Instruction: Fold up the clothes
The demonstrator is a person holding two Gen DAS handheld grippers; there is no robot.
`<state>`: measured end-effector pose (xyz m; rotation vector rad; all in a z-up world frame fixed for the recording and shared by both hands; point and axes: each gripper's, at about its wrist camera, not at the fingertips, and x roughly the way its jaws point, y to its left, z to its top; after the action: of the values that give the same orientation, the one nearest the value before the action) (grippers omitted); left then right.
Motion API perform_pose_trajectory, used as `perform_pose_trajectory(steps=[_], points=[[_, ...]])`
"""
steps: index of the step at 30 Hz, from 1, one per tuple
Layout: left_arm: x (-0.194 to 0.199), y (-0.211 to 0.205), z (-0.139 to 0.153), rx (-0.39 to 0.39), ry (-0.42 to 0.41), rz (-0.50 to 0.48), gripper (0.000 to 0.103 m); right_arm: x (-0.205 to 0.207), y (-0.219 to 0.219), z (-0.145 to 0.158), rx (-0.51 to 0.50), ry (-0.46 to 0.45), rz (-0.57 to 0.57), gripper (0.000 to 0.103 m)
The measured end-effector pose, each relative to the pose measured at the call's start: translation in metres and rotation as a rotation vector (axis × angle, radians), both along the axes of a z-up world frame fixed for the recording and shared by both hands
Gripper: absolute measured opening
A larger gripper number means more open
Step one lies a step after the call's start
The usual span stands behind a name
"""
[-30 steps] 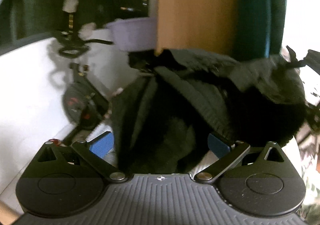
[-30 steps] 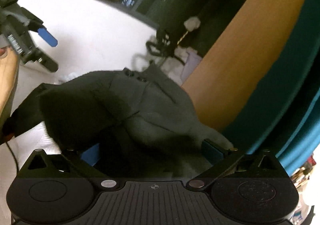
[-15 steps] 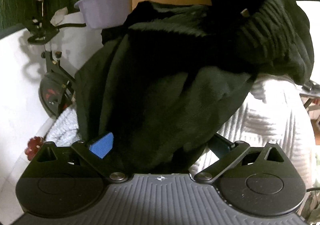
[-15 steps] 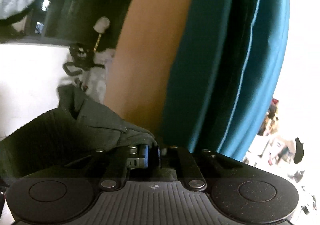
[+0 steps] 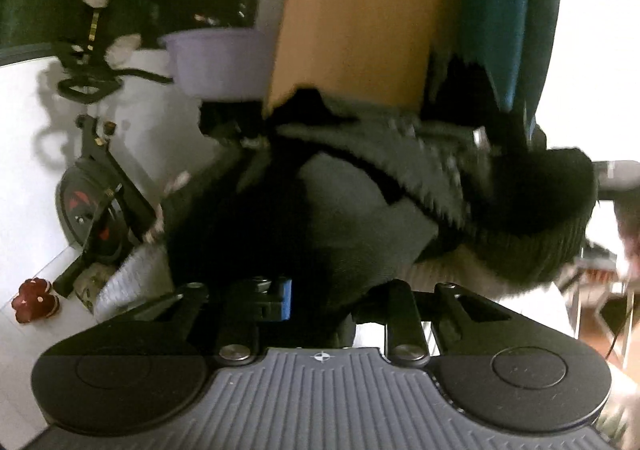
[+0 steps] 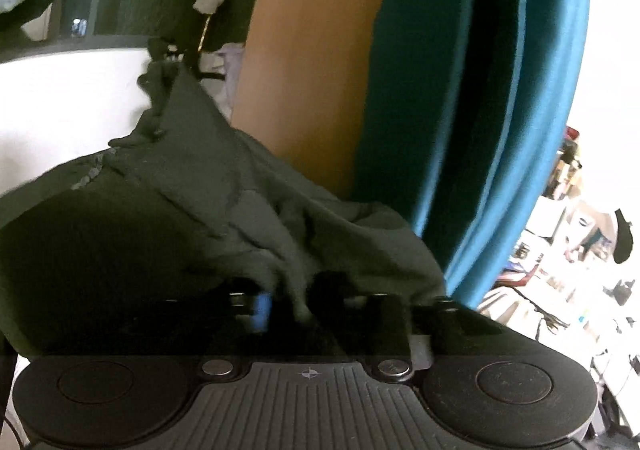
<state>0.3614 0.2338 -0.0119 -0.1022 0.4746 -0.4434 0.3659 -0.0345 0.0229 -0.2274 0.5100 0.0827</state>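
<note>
Background: teal curtain (image 6: pixel 460 109), wooden panel (image 5: pixel 352 17), exercise bike (image 5: pixel 92 201).
Lilac basin (image 5: pixel 216 61): contents hidden.
Left hand-held gripper (image 5: pixel 320 290): closed on dark garment (image 5: pixel 320 217).
Right hand-held gripper (image 6: pixel 296 306): clamps same garment (image 6: pixel 200 217).

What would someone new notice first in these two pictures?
A dark garment fills the middle of both views, bunched and lifted, with the left gripper and right gripper each shut on its cloth. Behind it stand a tan panel and a teal curtain; an exercise bike sits left.
</note>
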Motion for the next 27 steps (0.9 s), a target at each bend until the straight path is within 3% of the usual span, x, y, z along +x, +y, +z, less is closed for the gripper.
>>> perform_pose_trajectory(steps=[1, 2, 4, 8, 13, 27], points=[[-0.001, 0.001, 0.004, -0.015, -0.008, 0.007, 0.025, -0.003, -0.001, 0.001, 0.013, -0.007, 0.014, 0.088], [0.000, 0.001, 0.005, -0.022, -0.010, 0.014, 0.025, -0.012, -0.001, 0.001, 0.025, -0.019, 0.040, 0.101], [0.005, -0.001, 0.005, -0.022, -0.002, 0.028, 0.025, -0.028, 0.000, -0.004, 0.023, -0.038, 0.097, 0.102], [0.012, -0.003, -0.001, -0.013, 0.021, 0.044, 0.025, -0.061, 0.009, -0.021, -0.087, -0.052, 0.184, 0.102], [0.017, -0.005, -0.005, -0.006, 0.051, 0.052, 0.027, -0.078, 0.035, -0.044, -0.202, -0.086, 0.214, 0.102], [0.025, -0.015, -0.020, 0.040, 0.089, 0.035, 0.032, -0.112, 0.008, -0.023, -0.295, -0.094, 0.276, 0.102]])
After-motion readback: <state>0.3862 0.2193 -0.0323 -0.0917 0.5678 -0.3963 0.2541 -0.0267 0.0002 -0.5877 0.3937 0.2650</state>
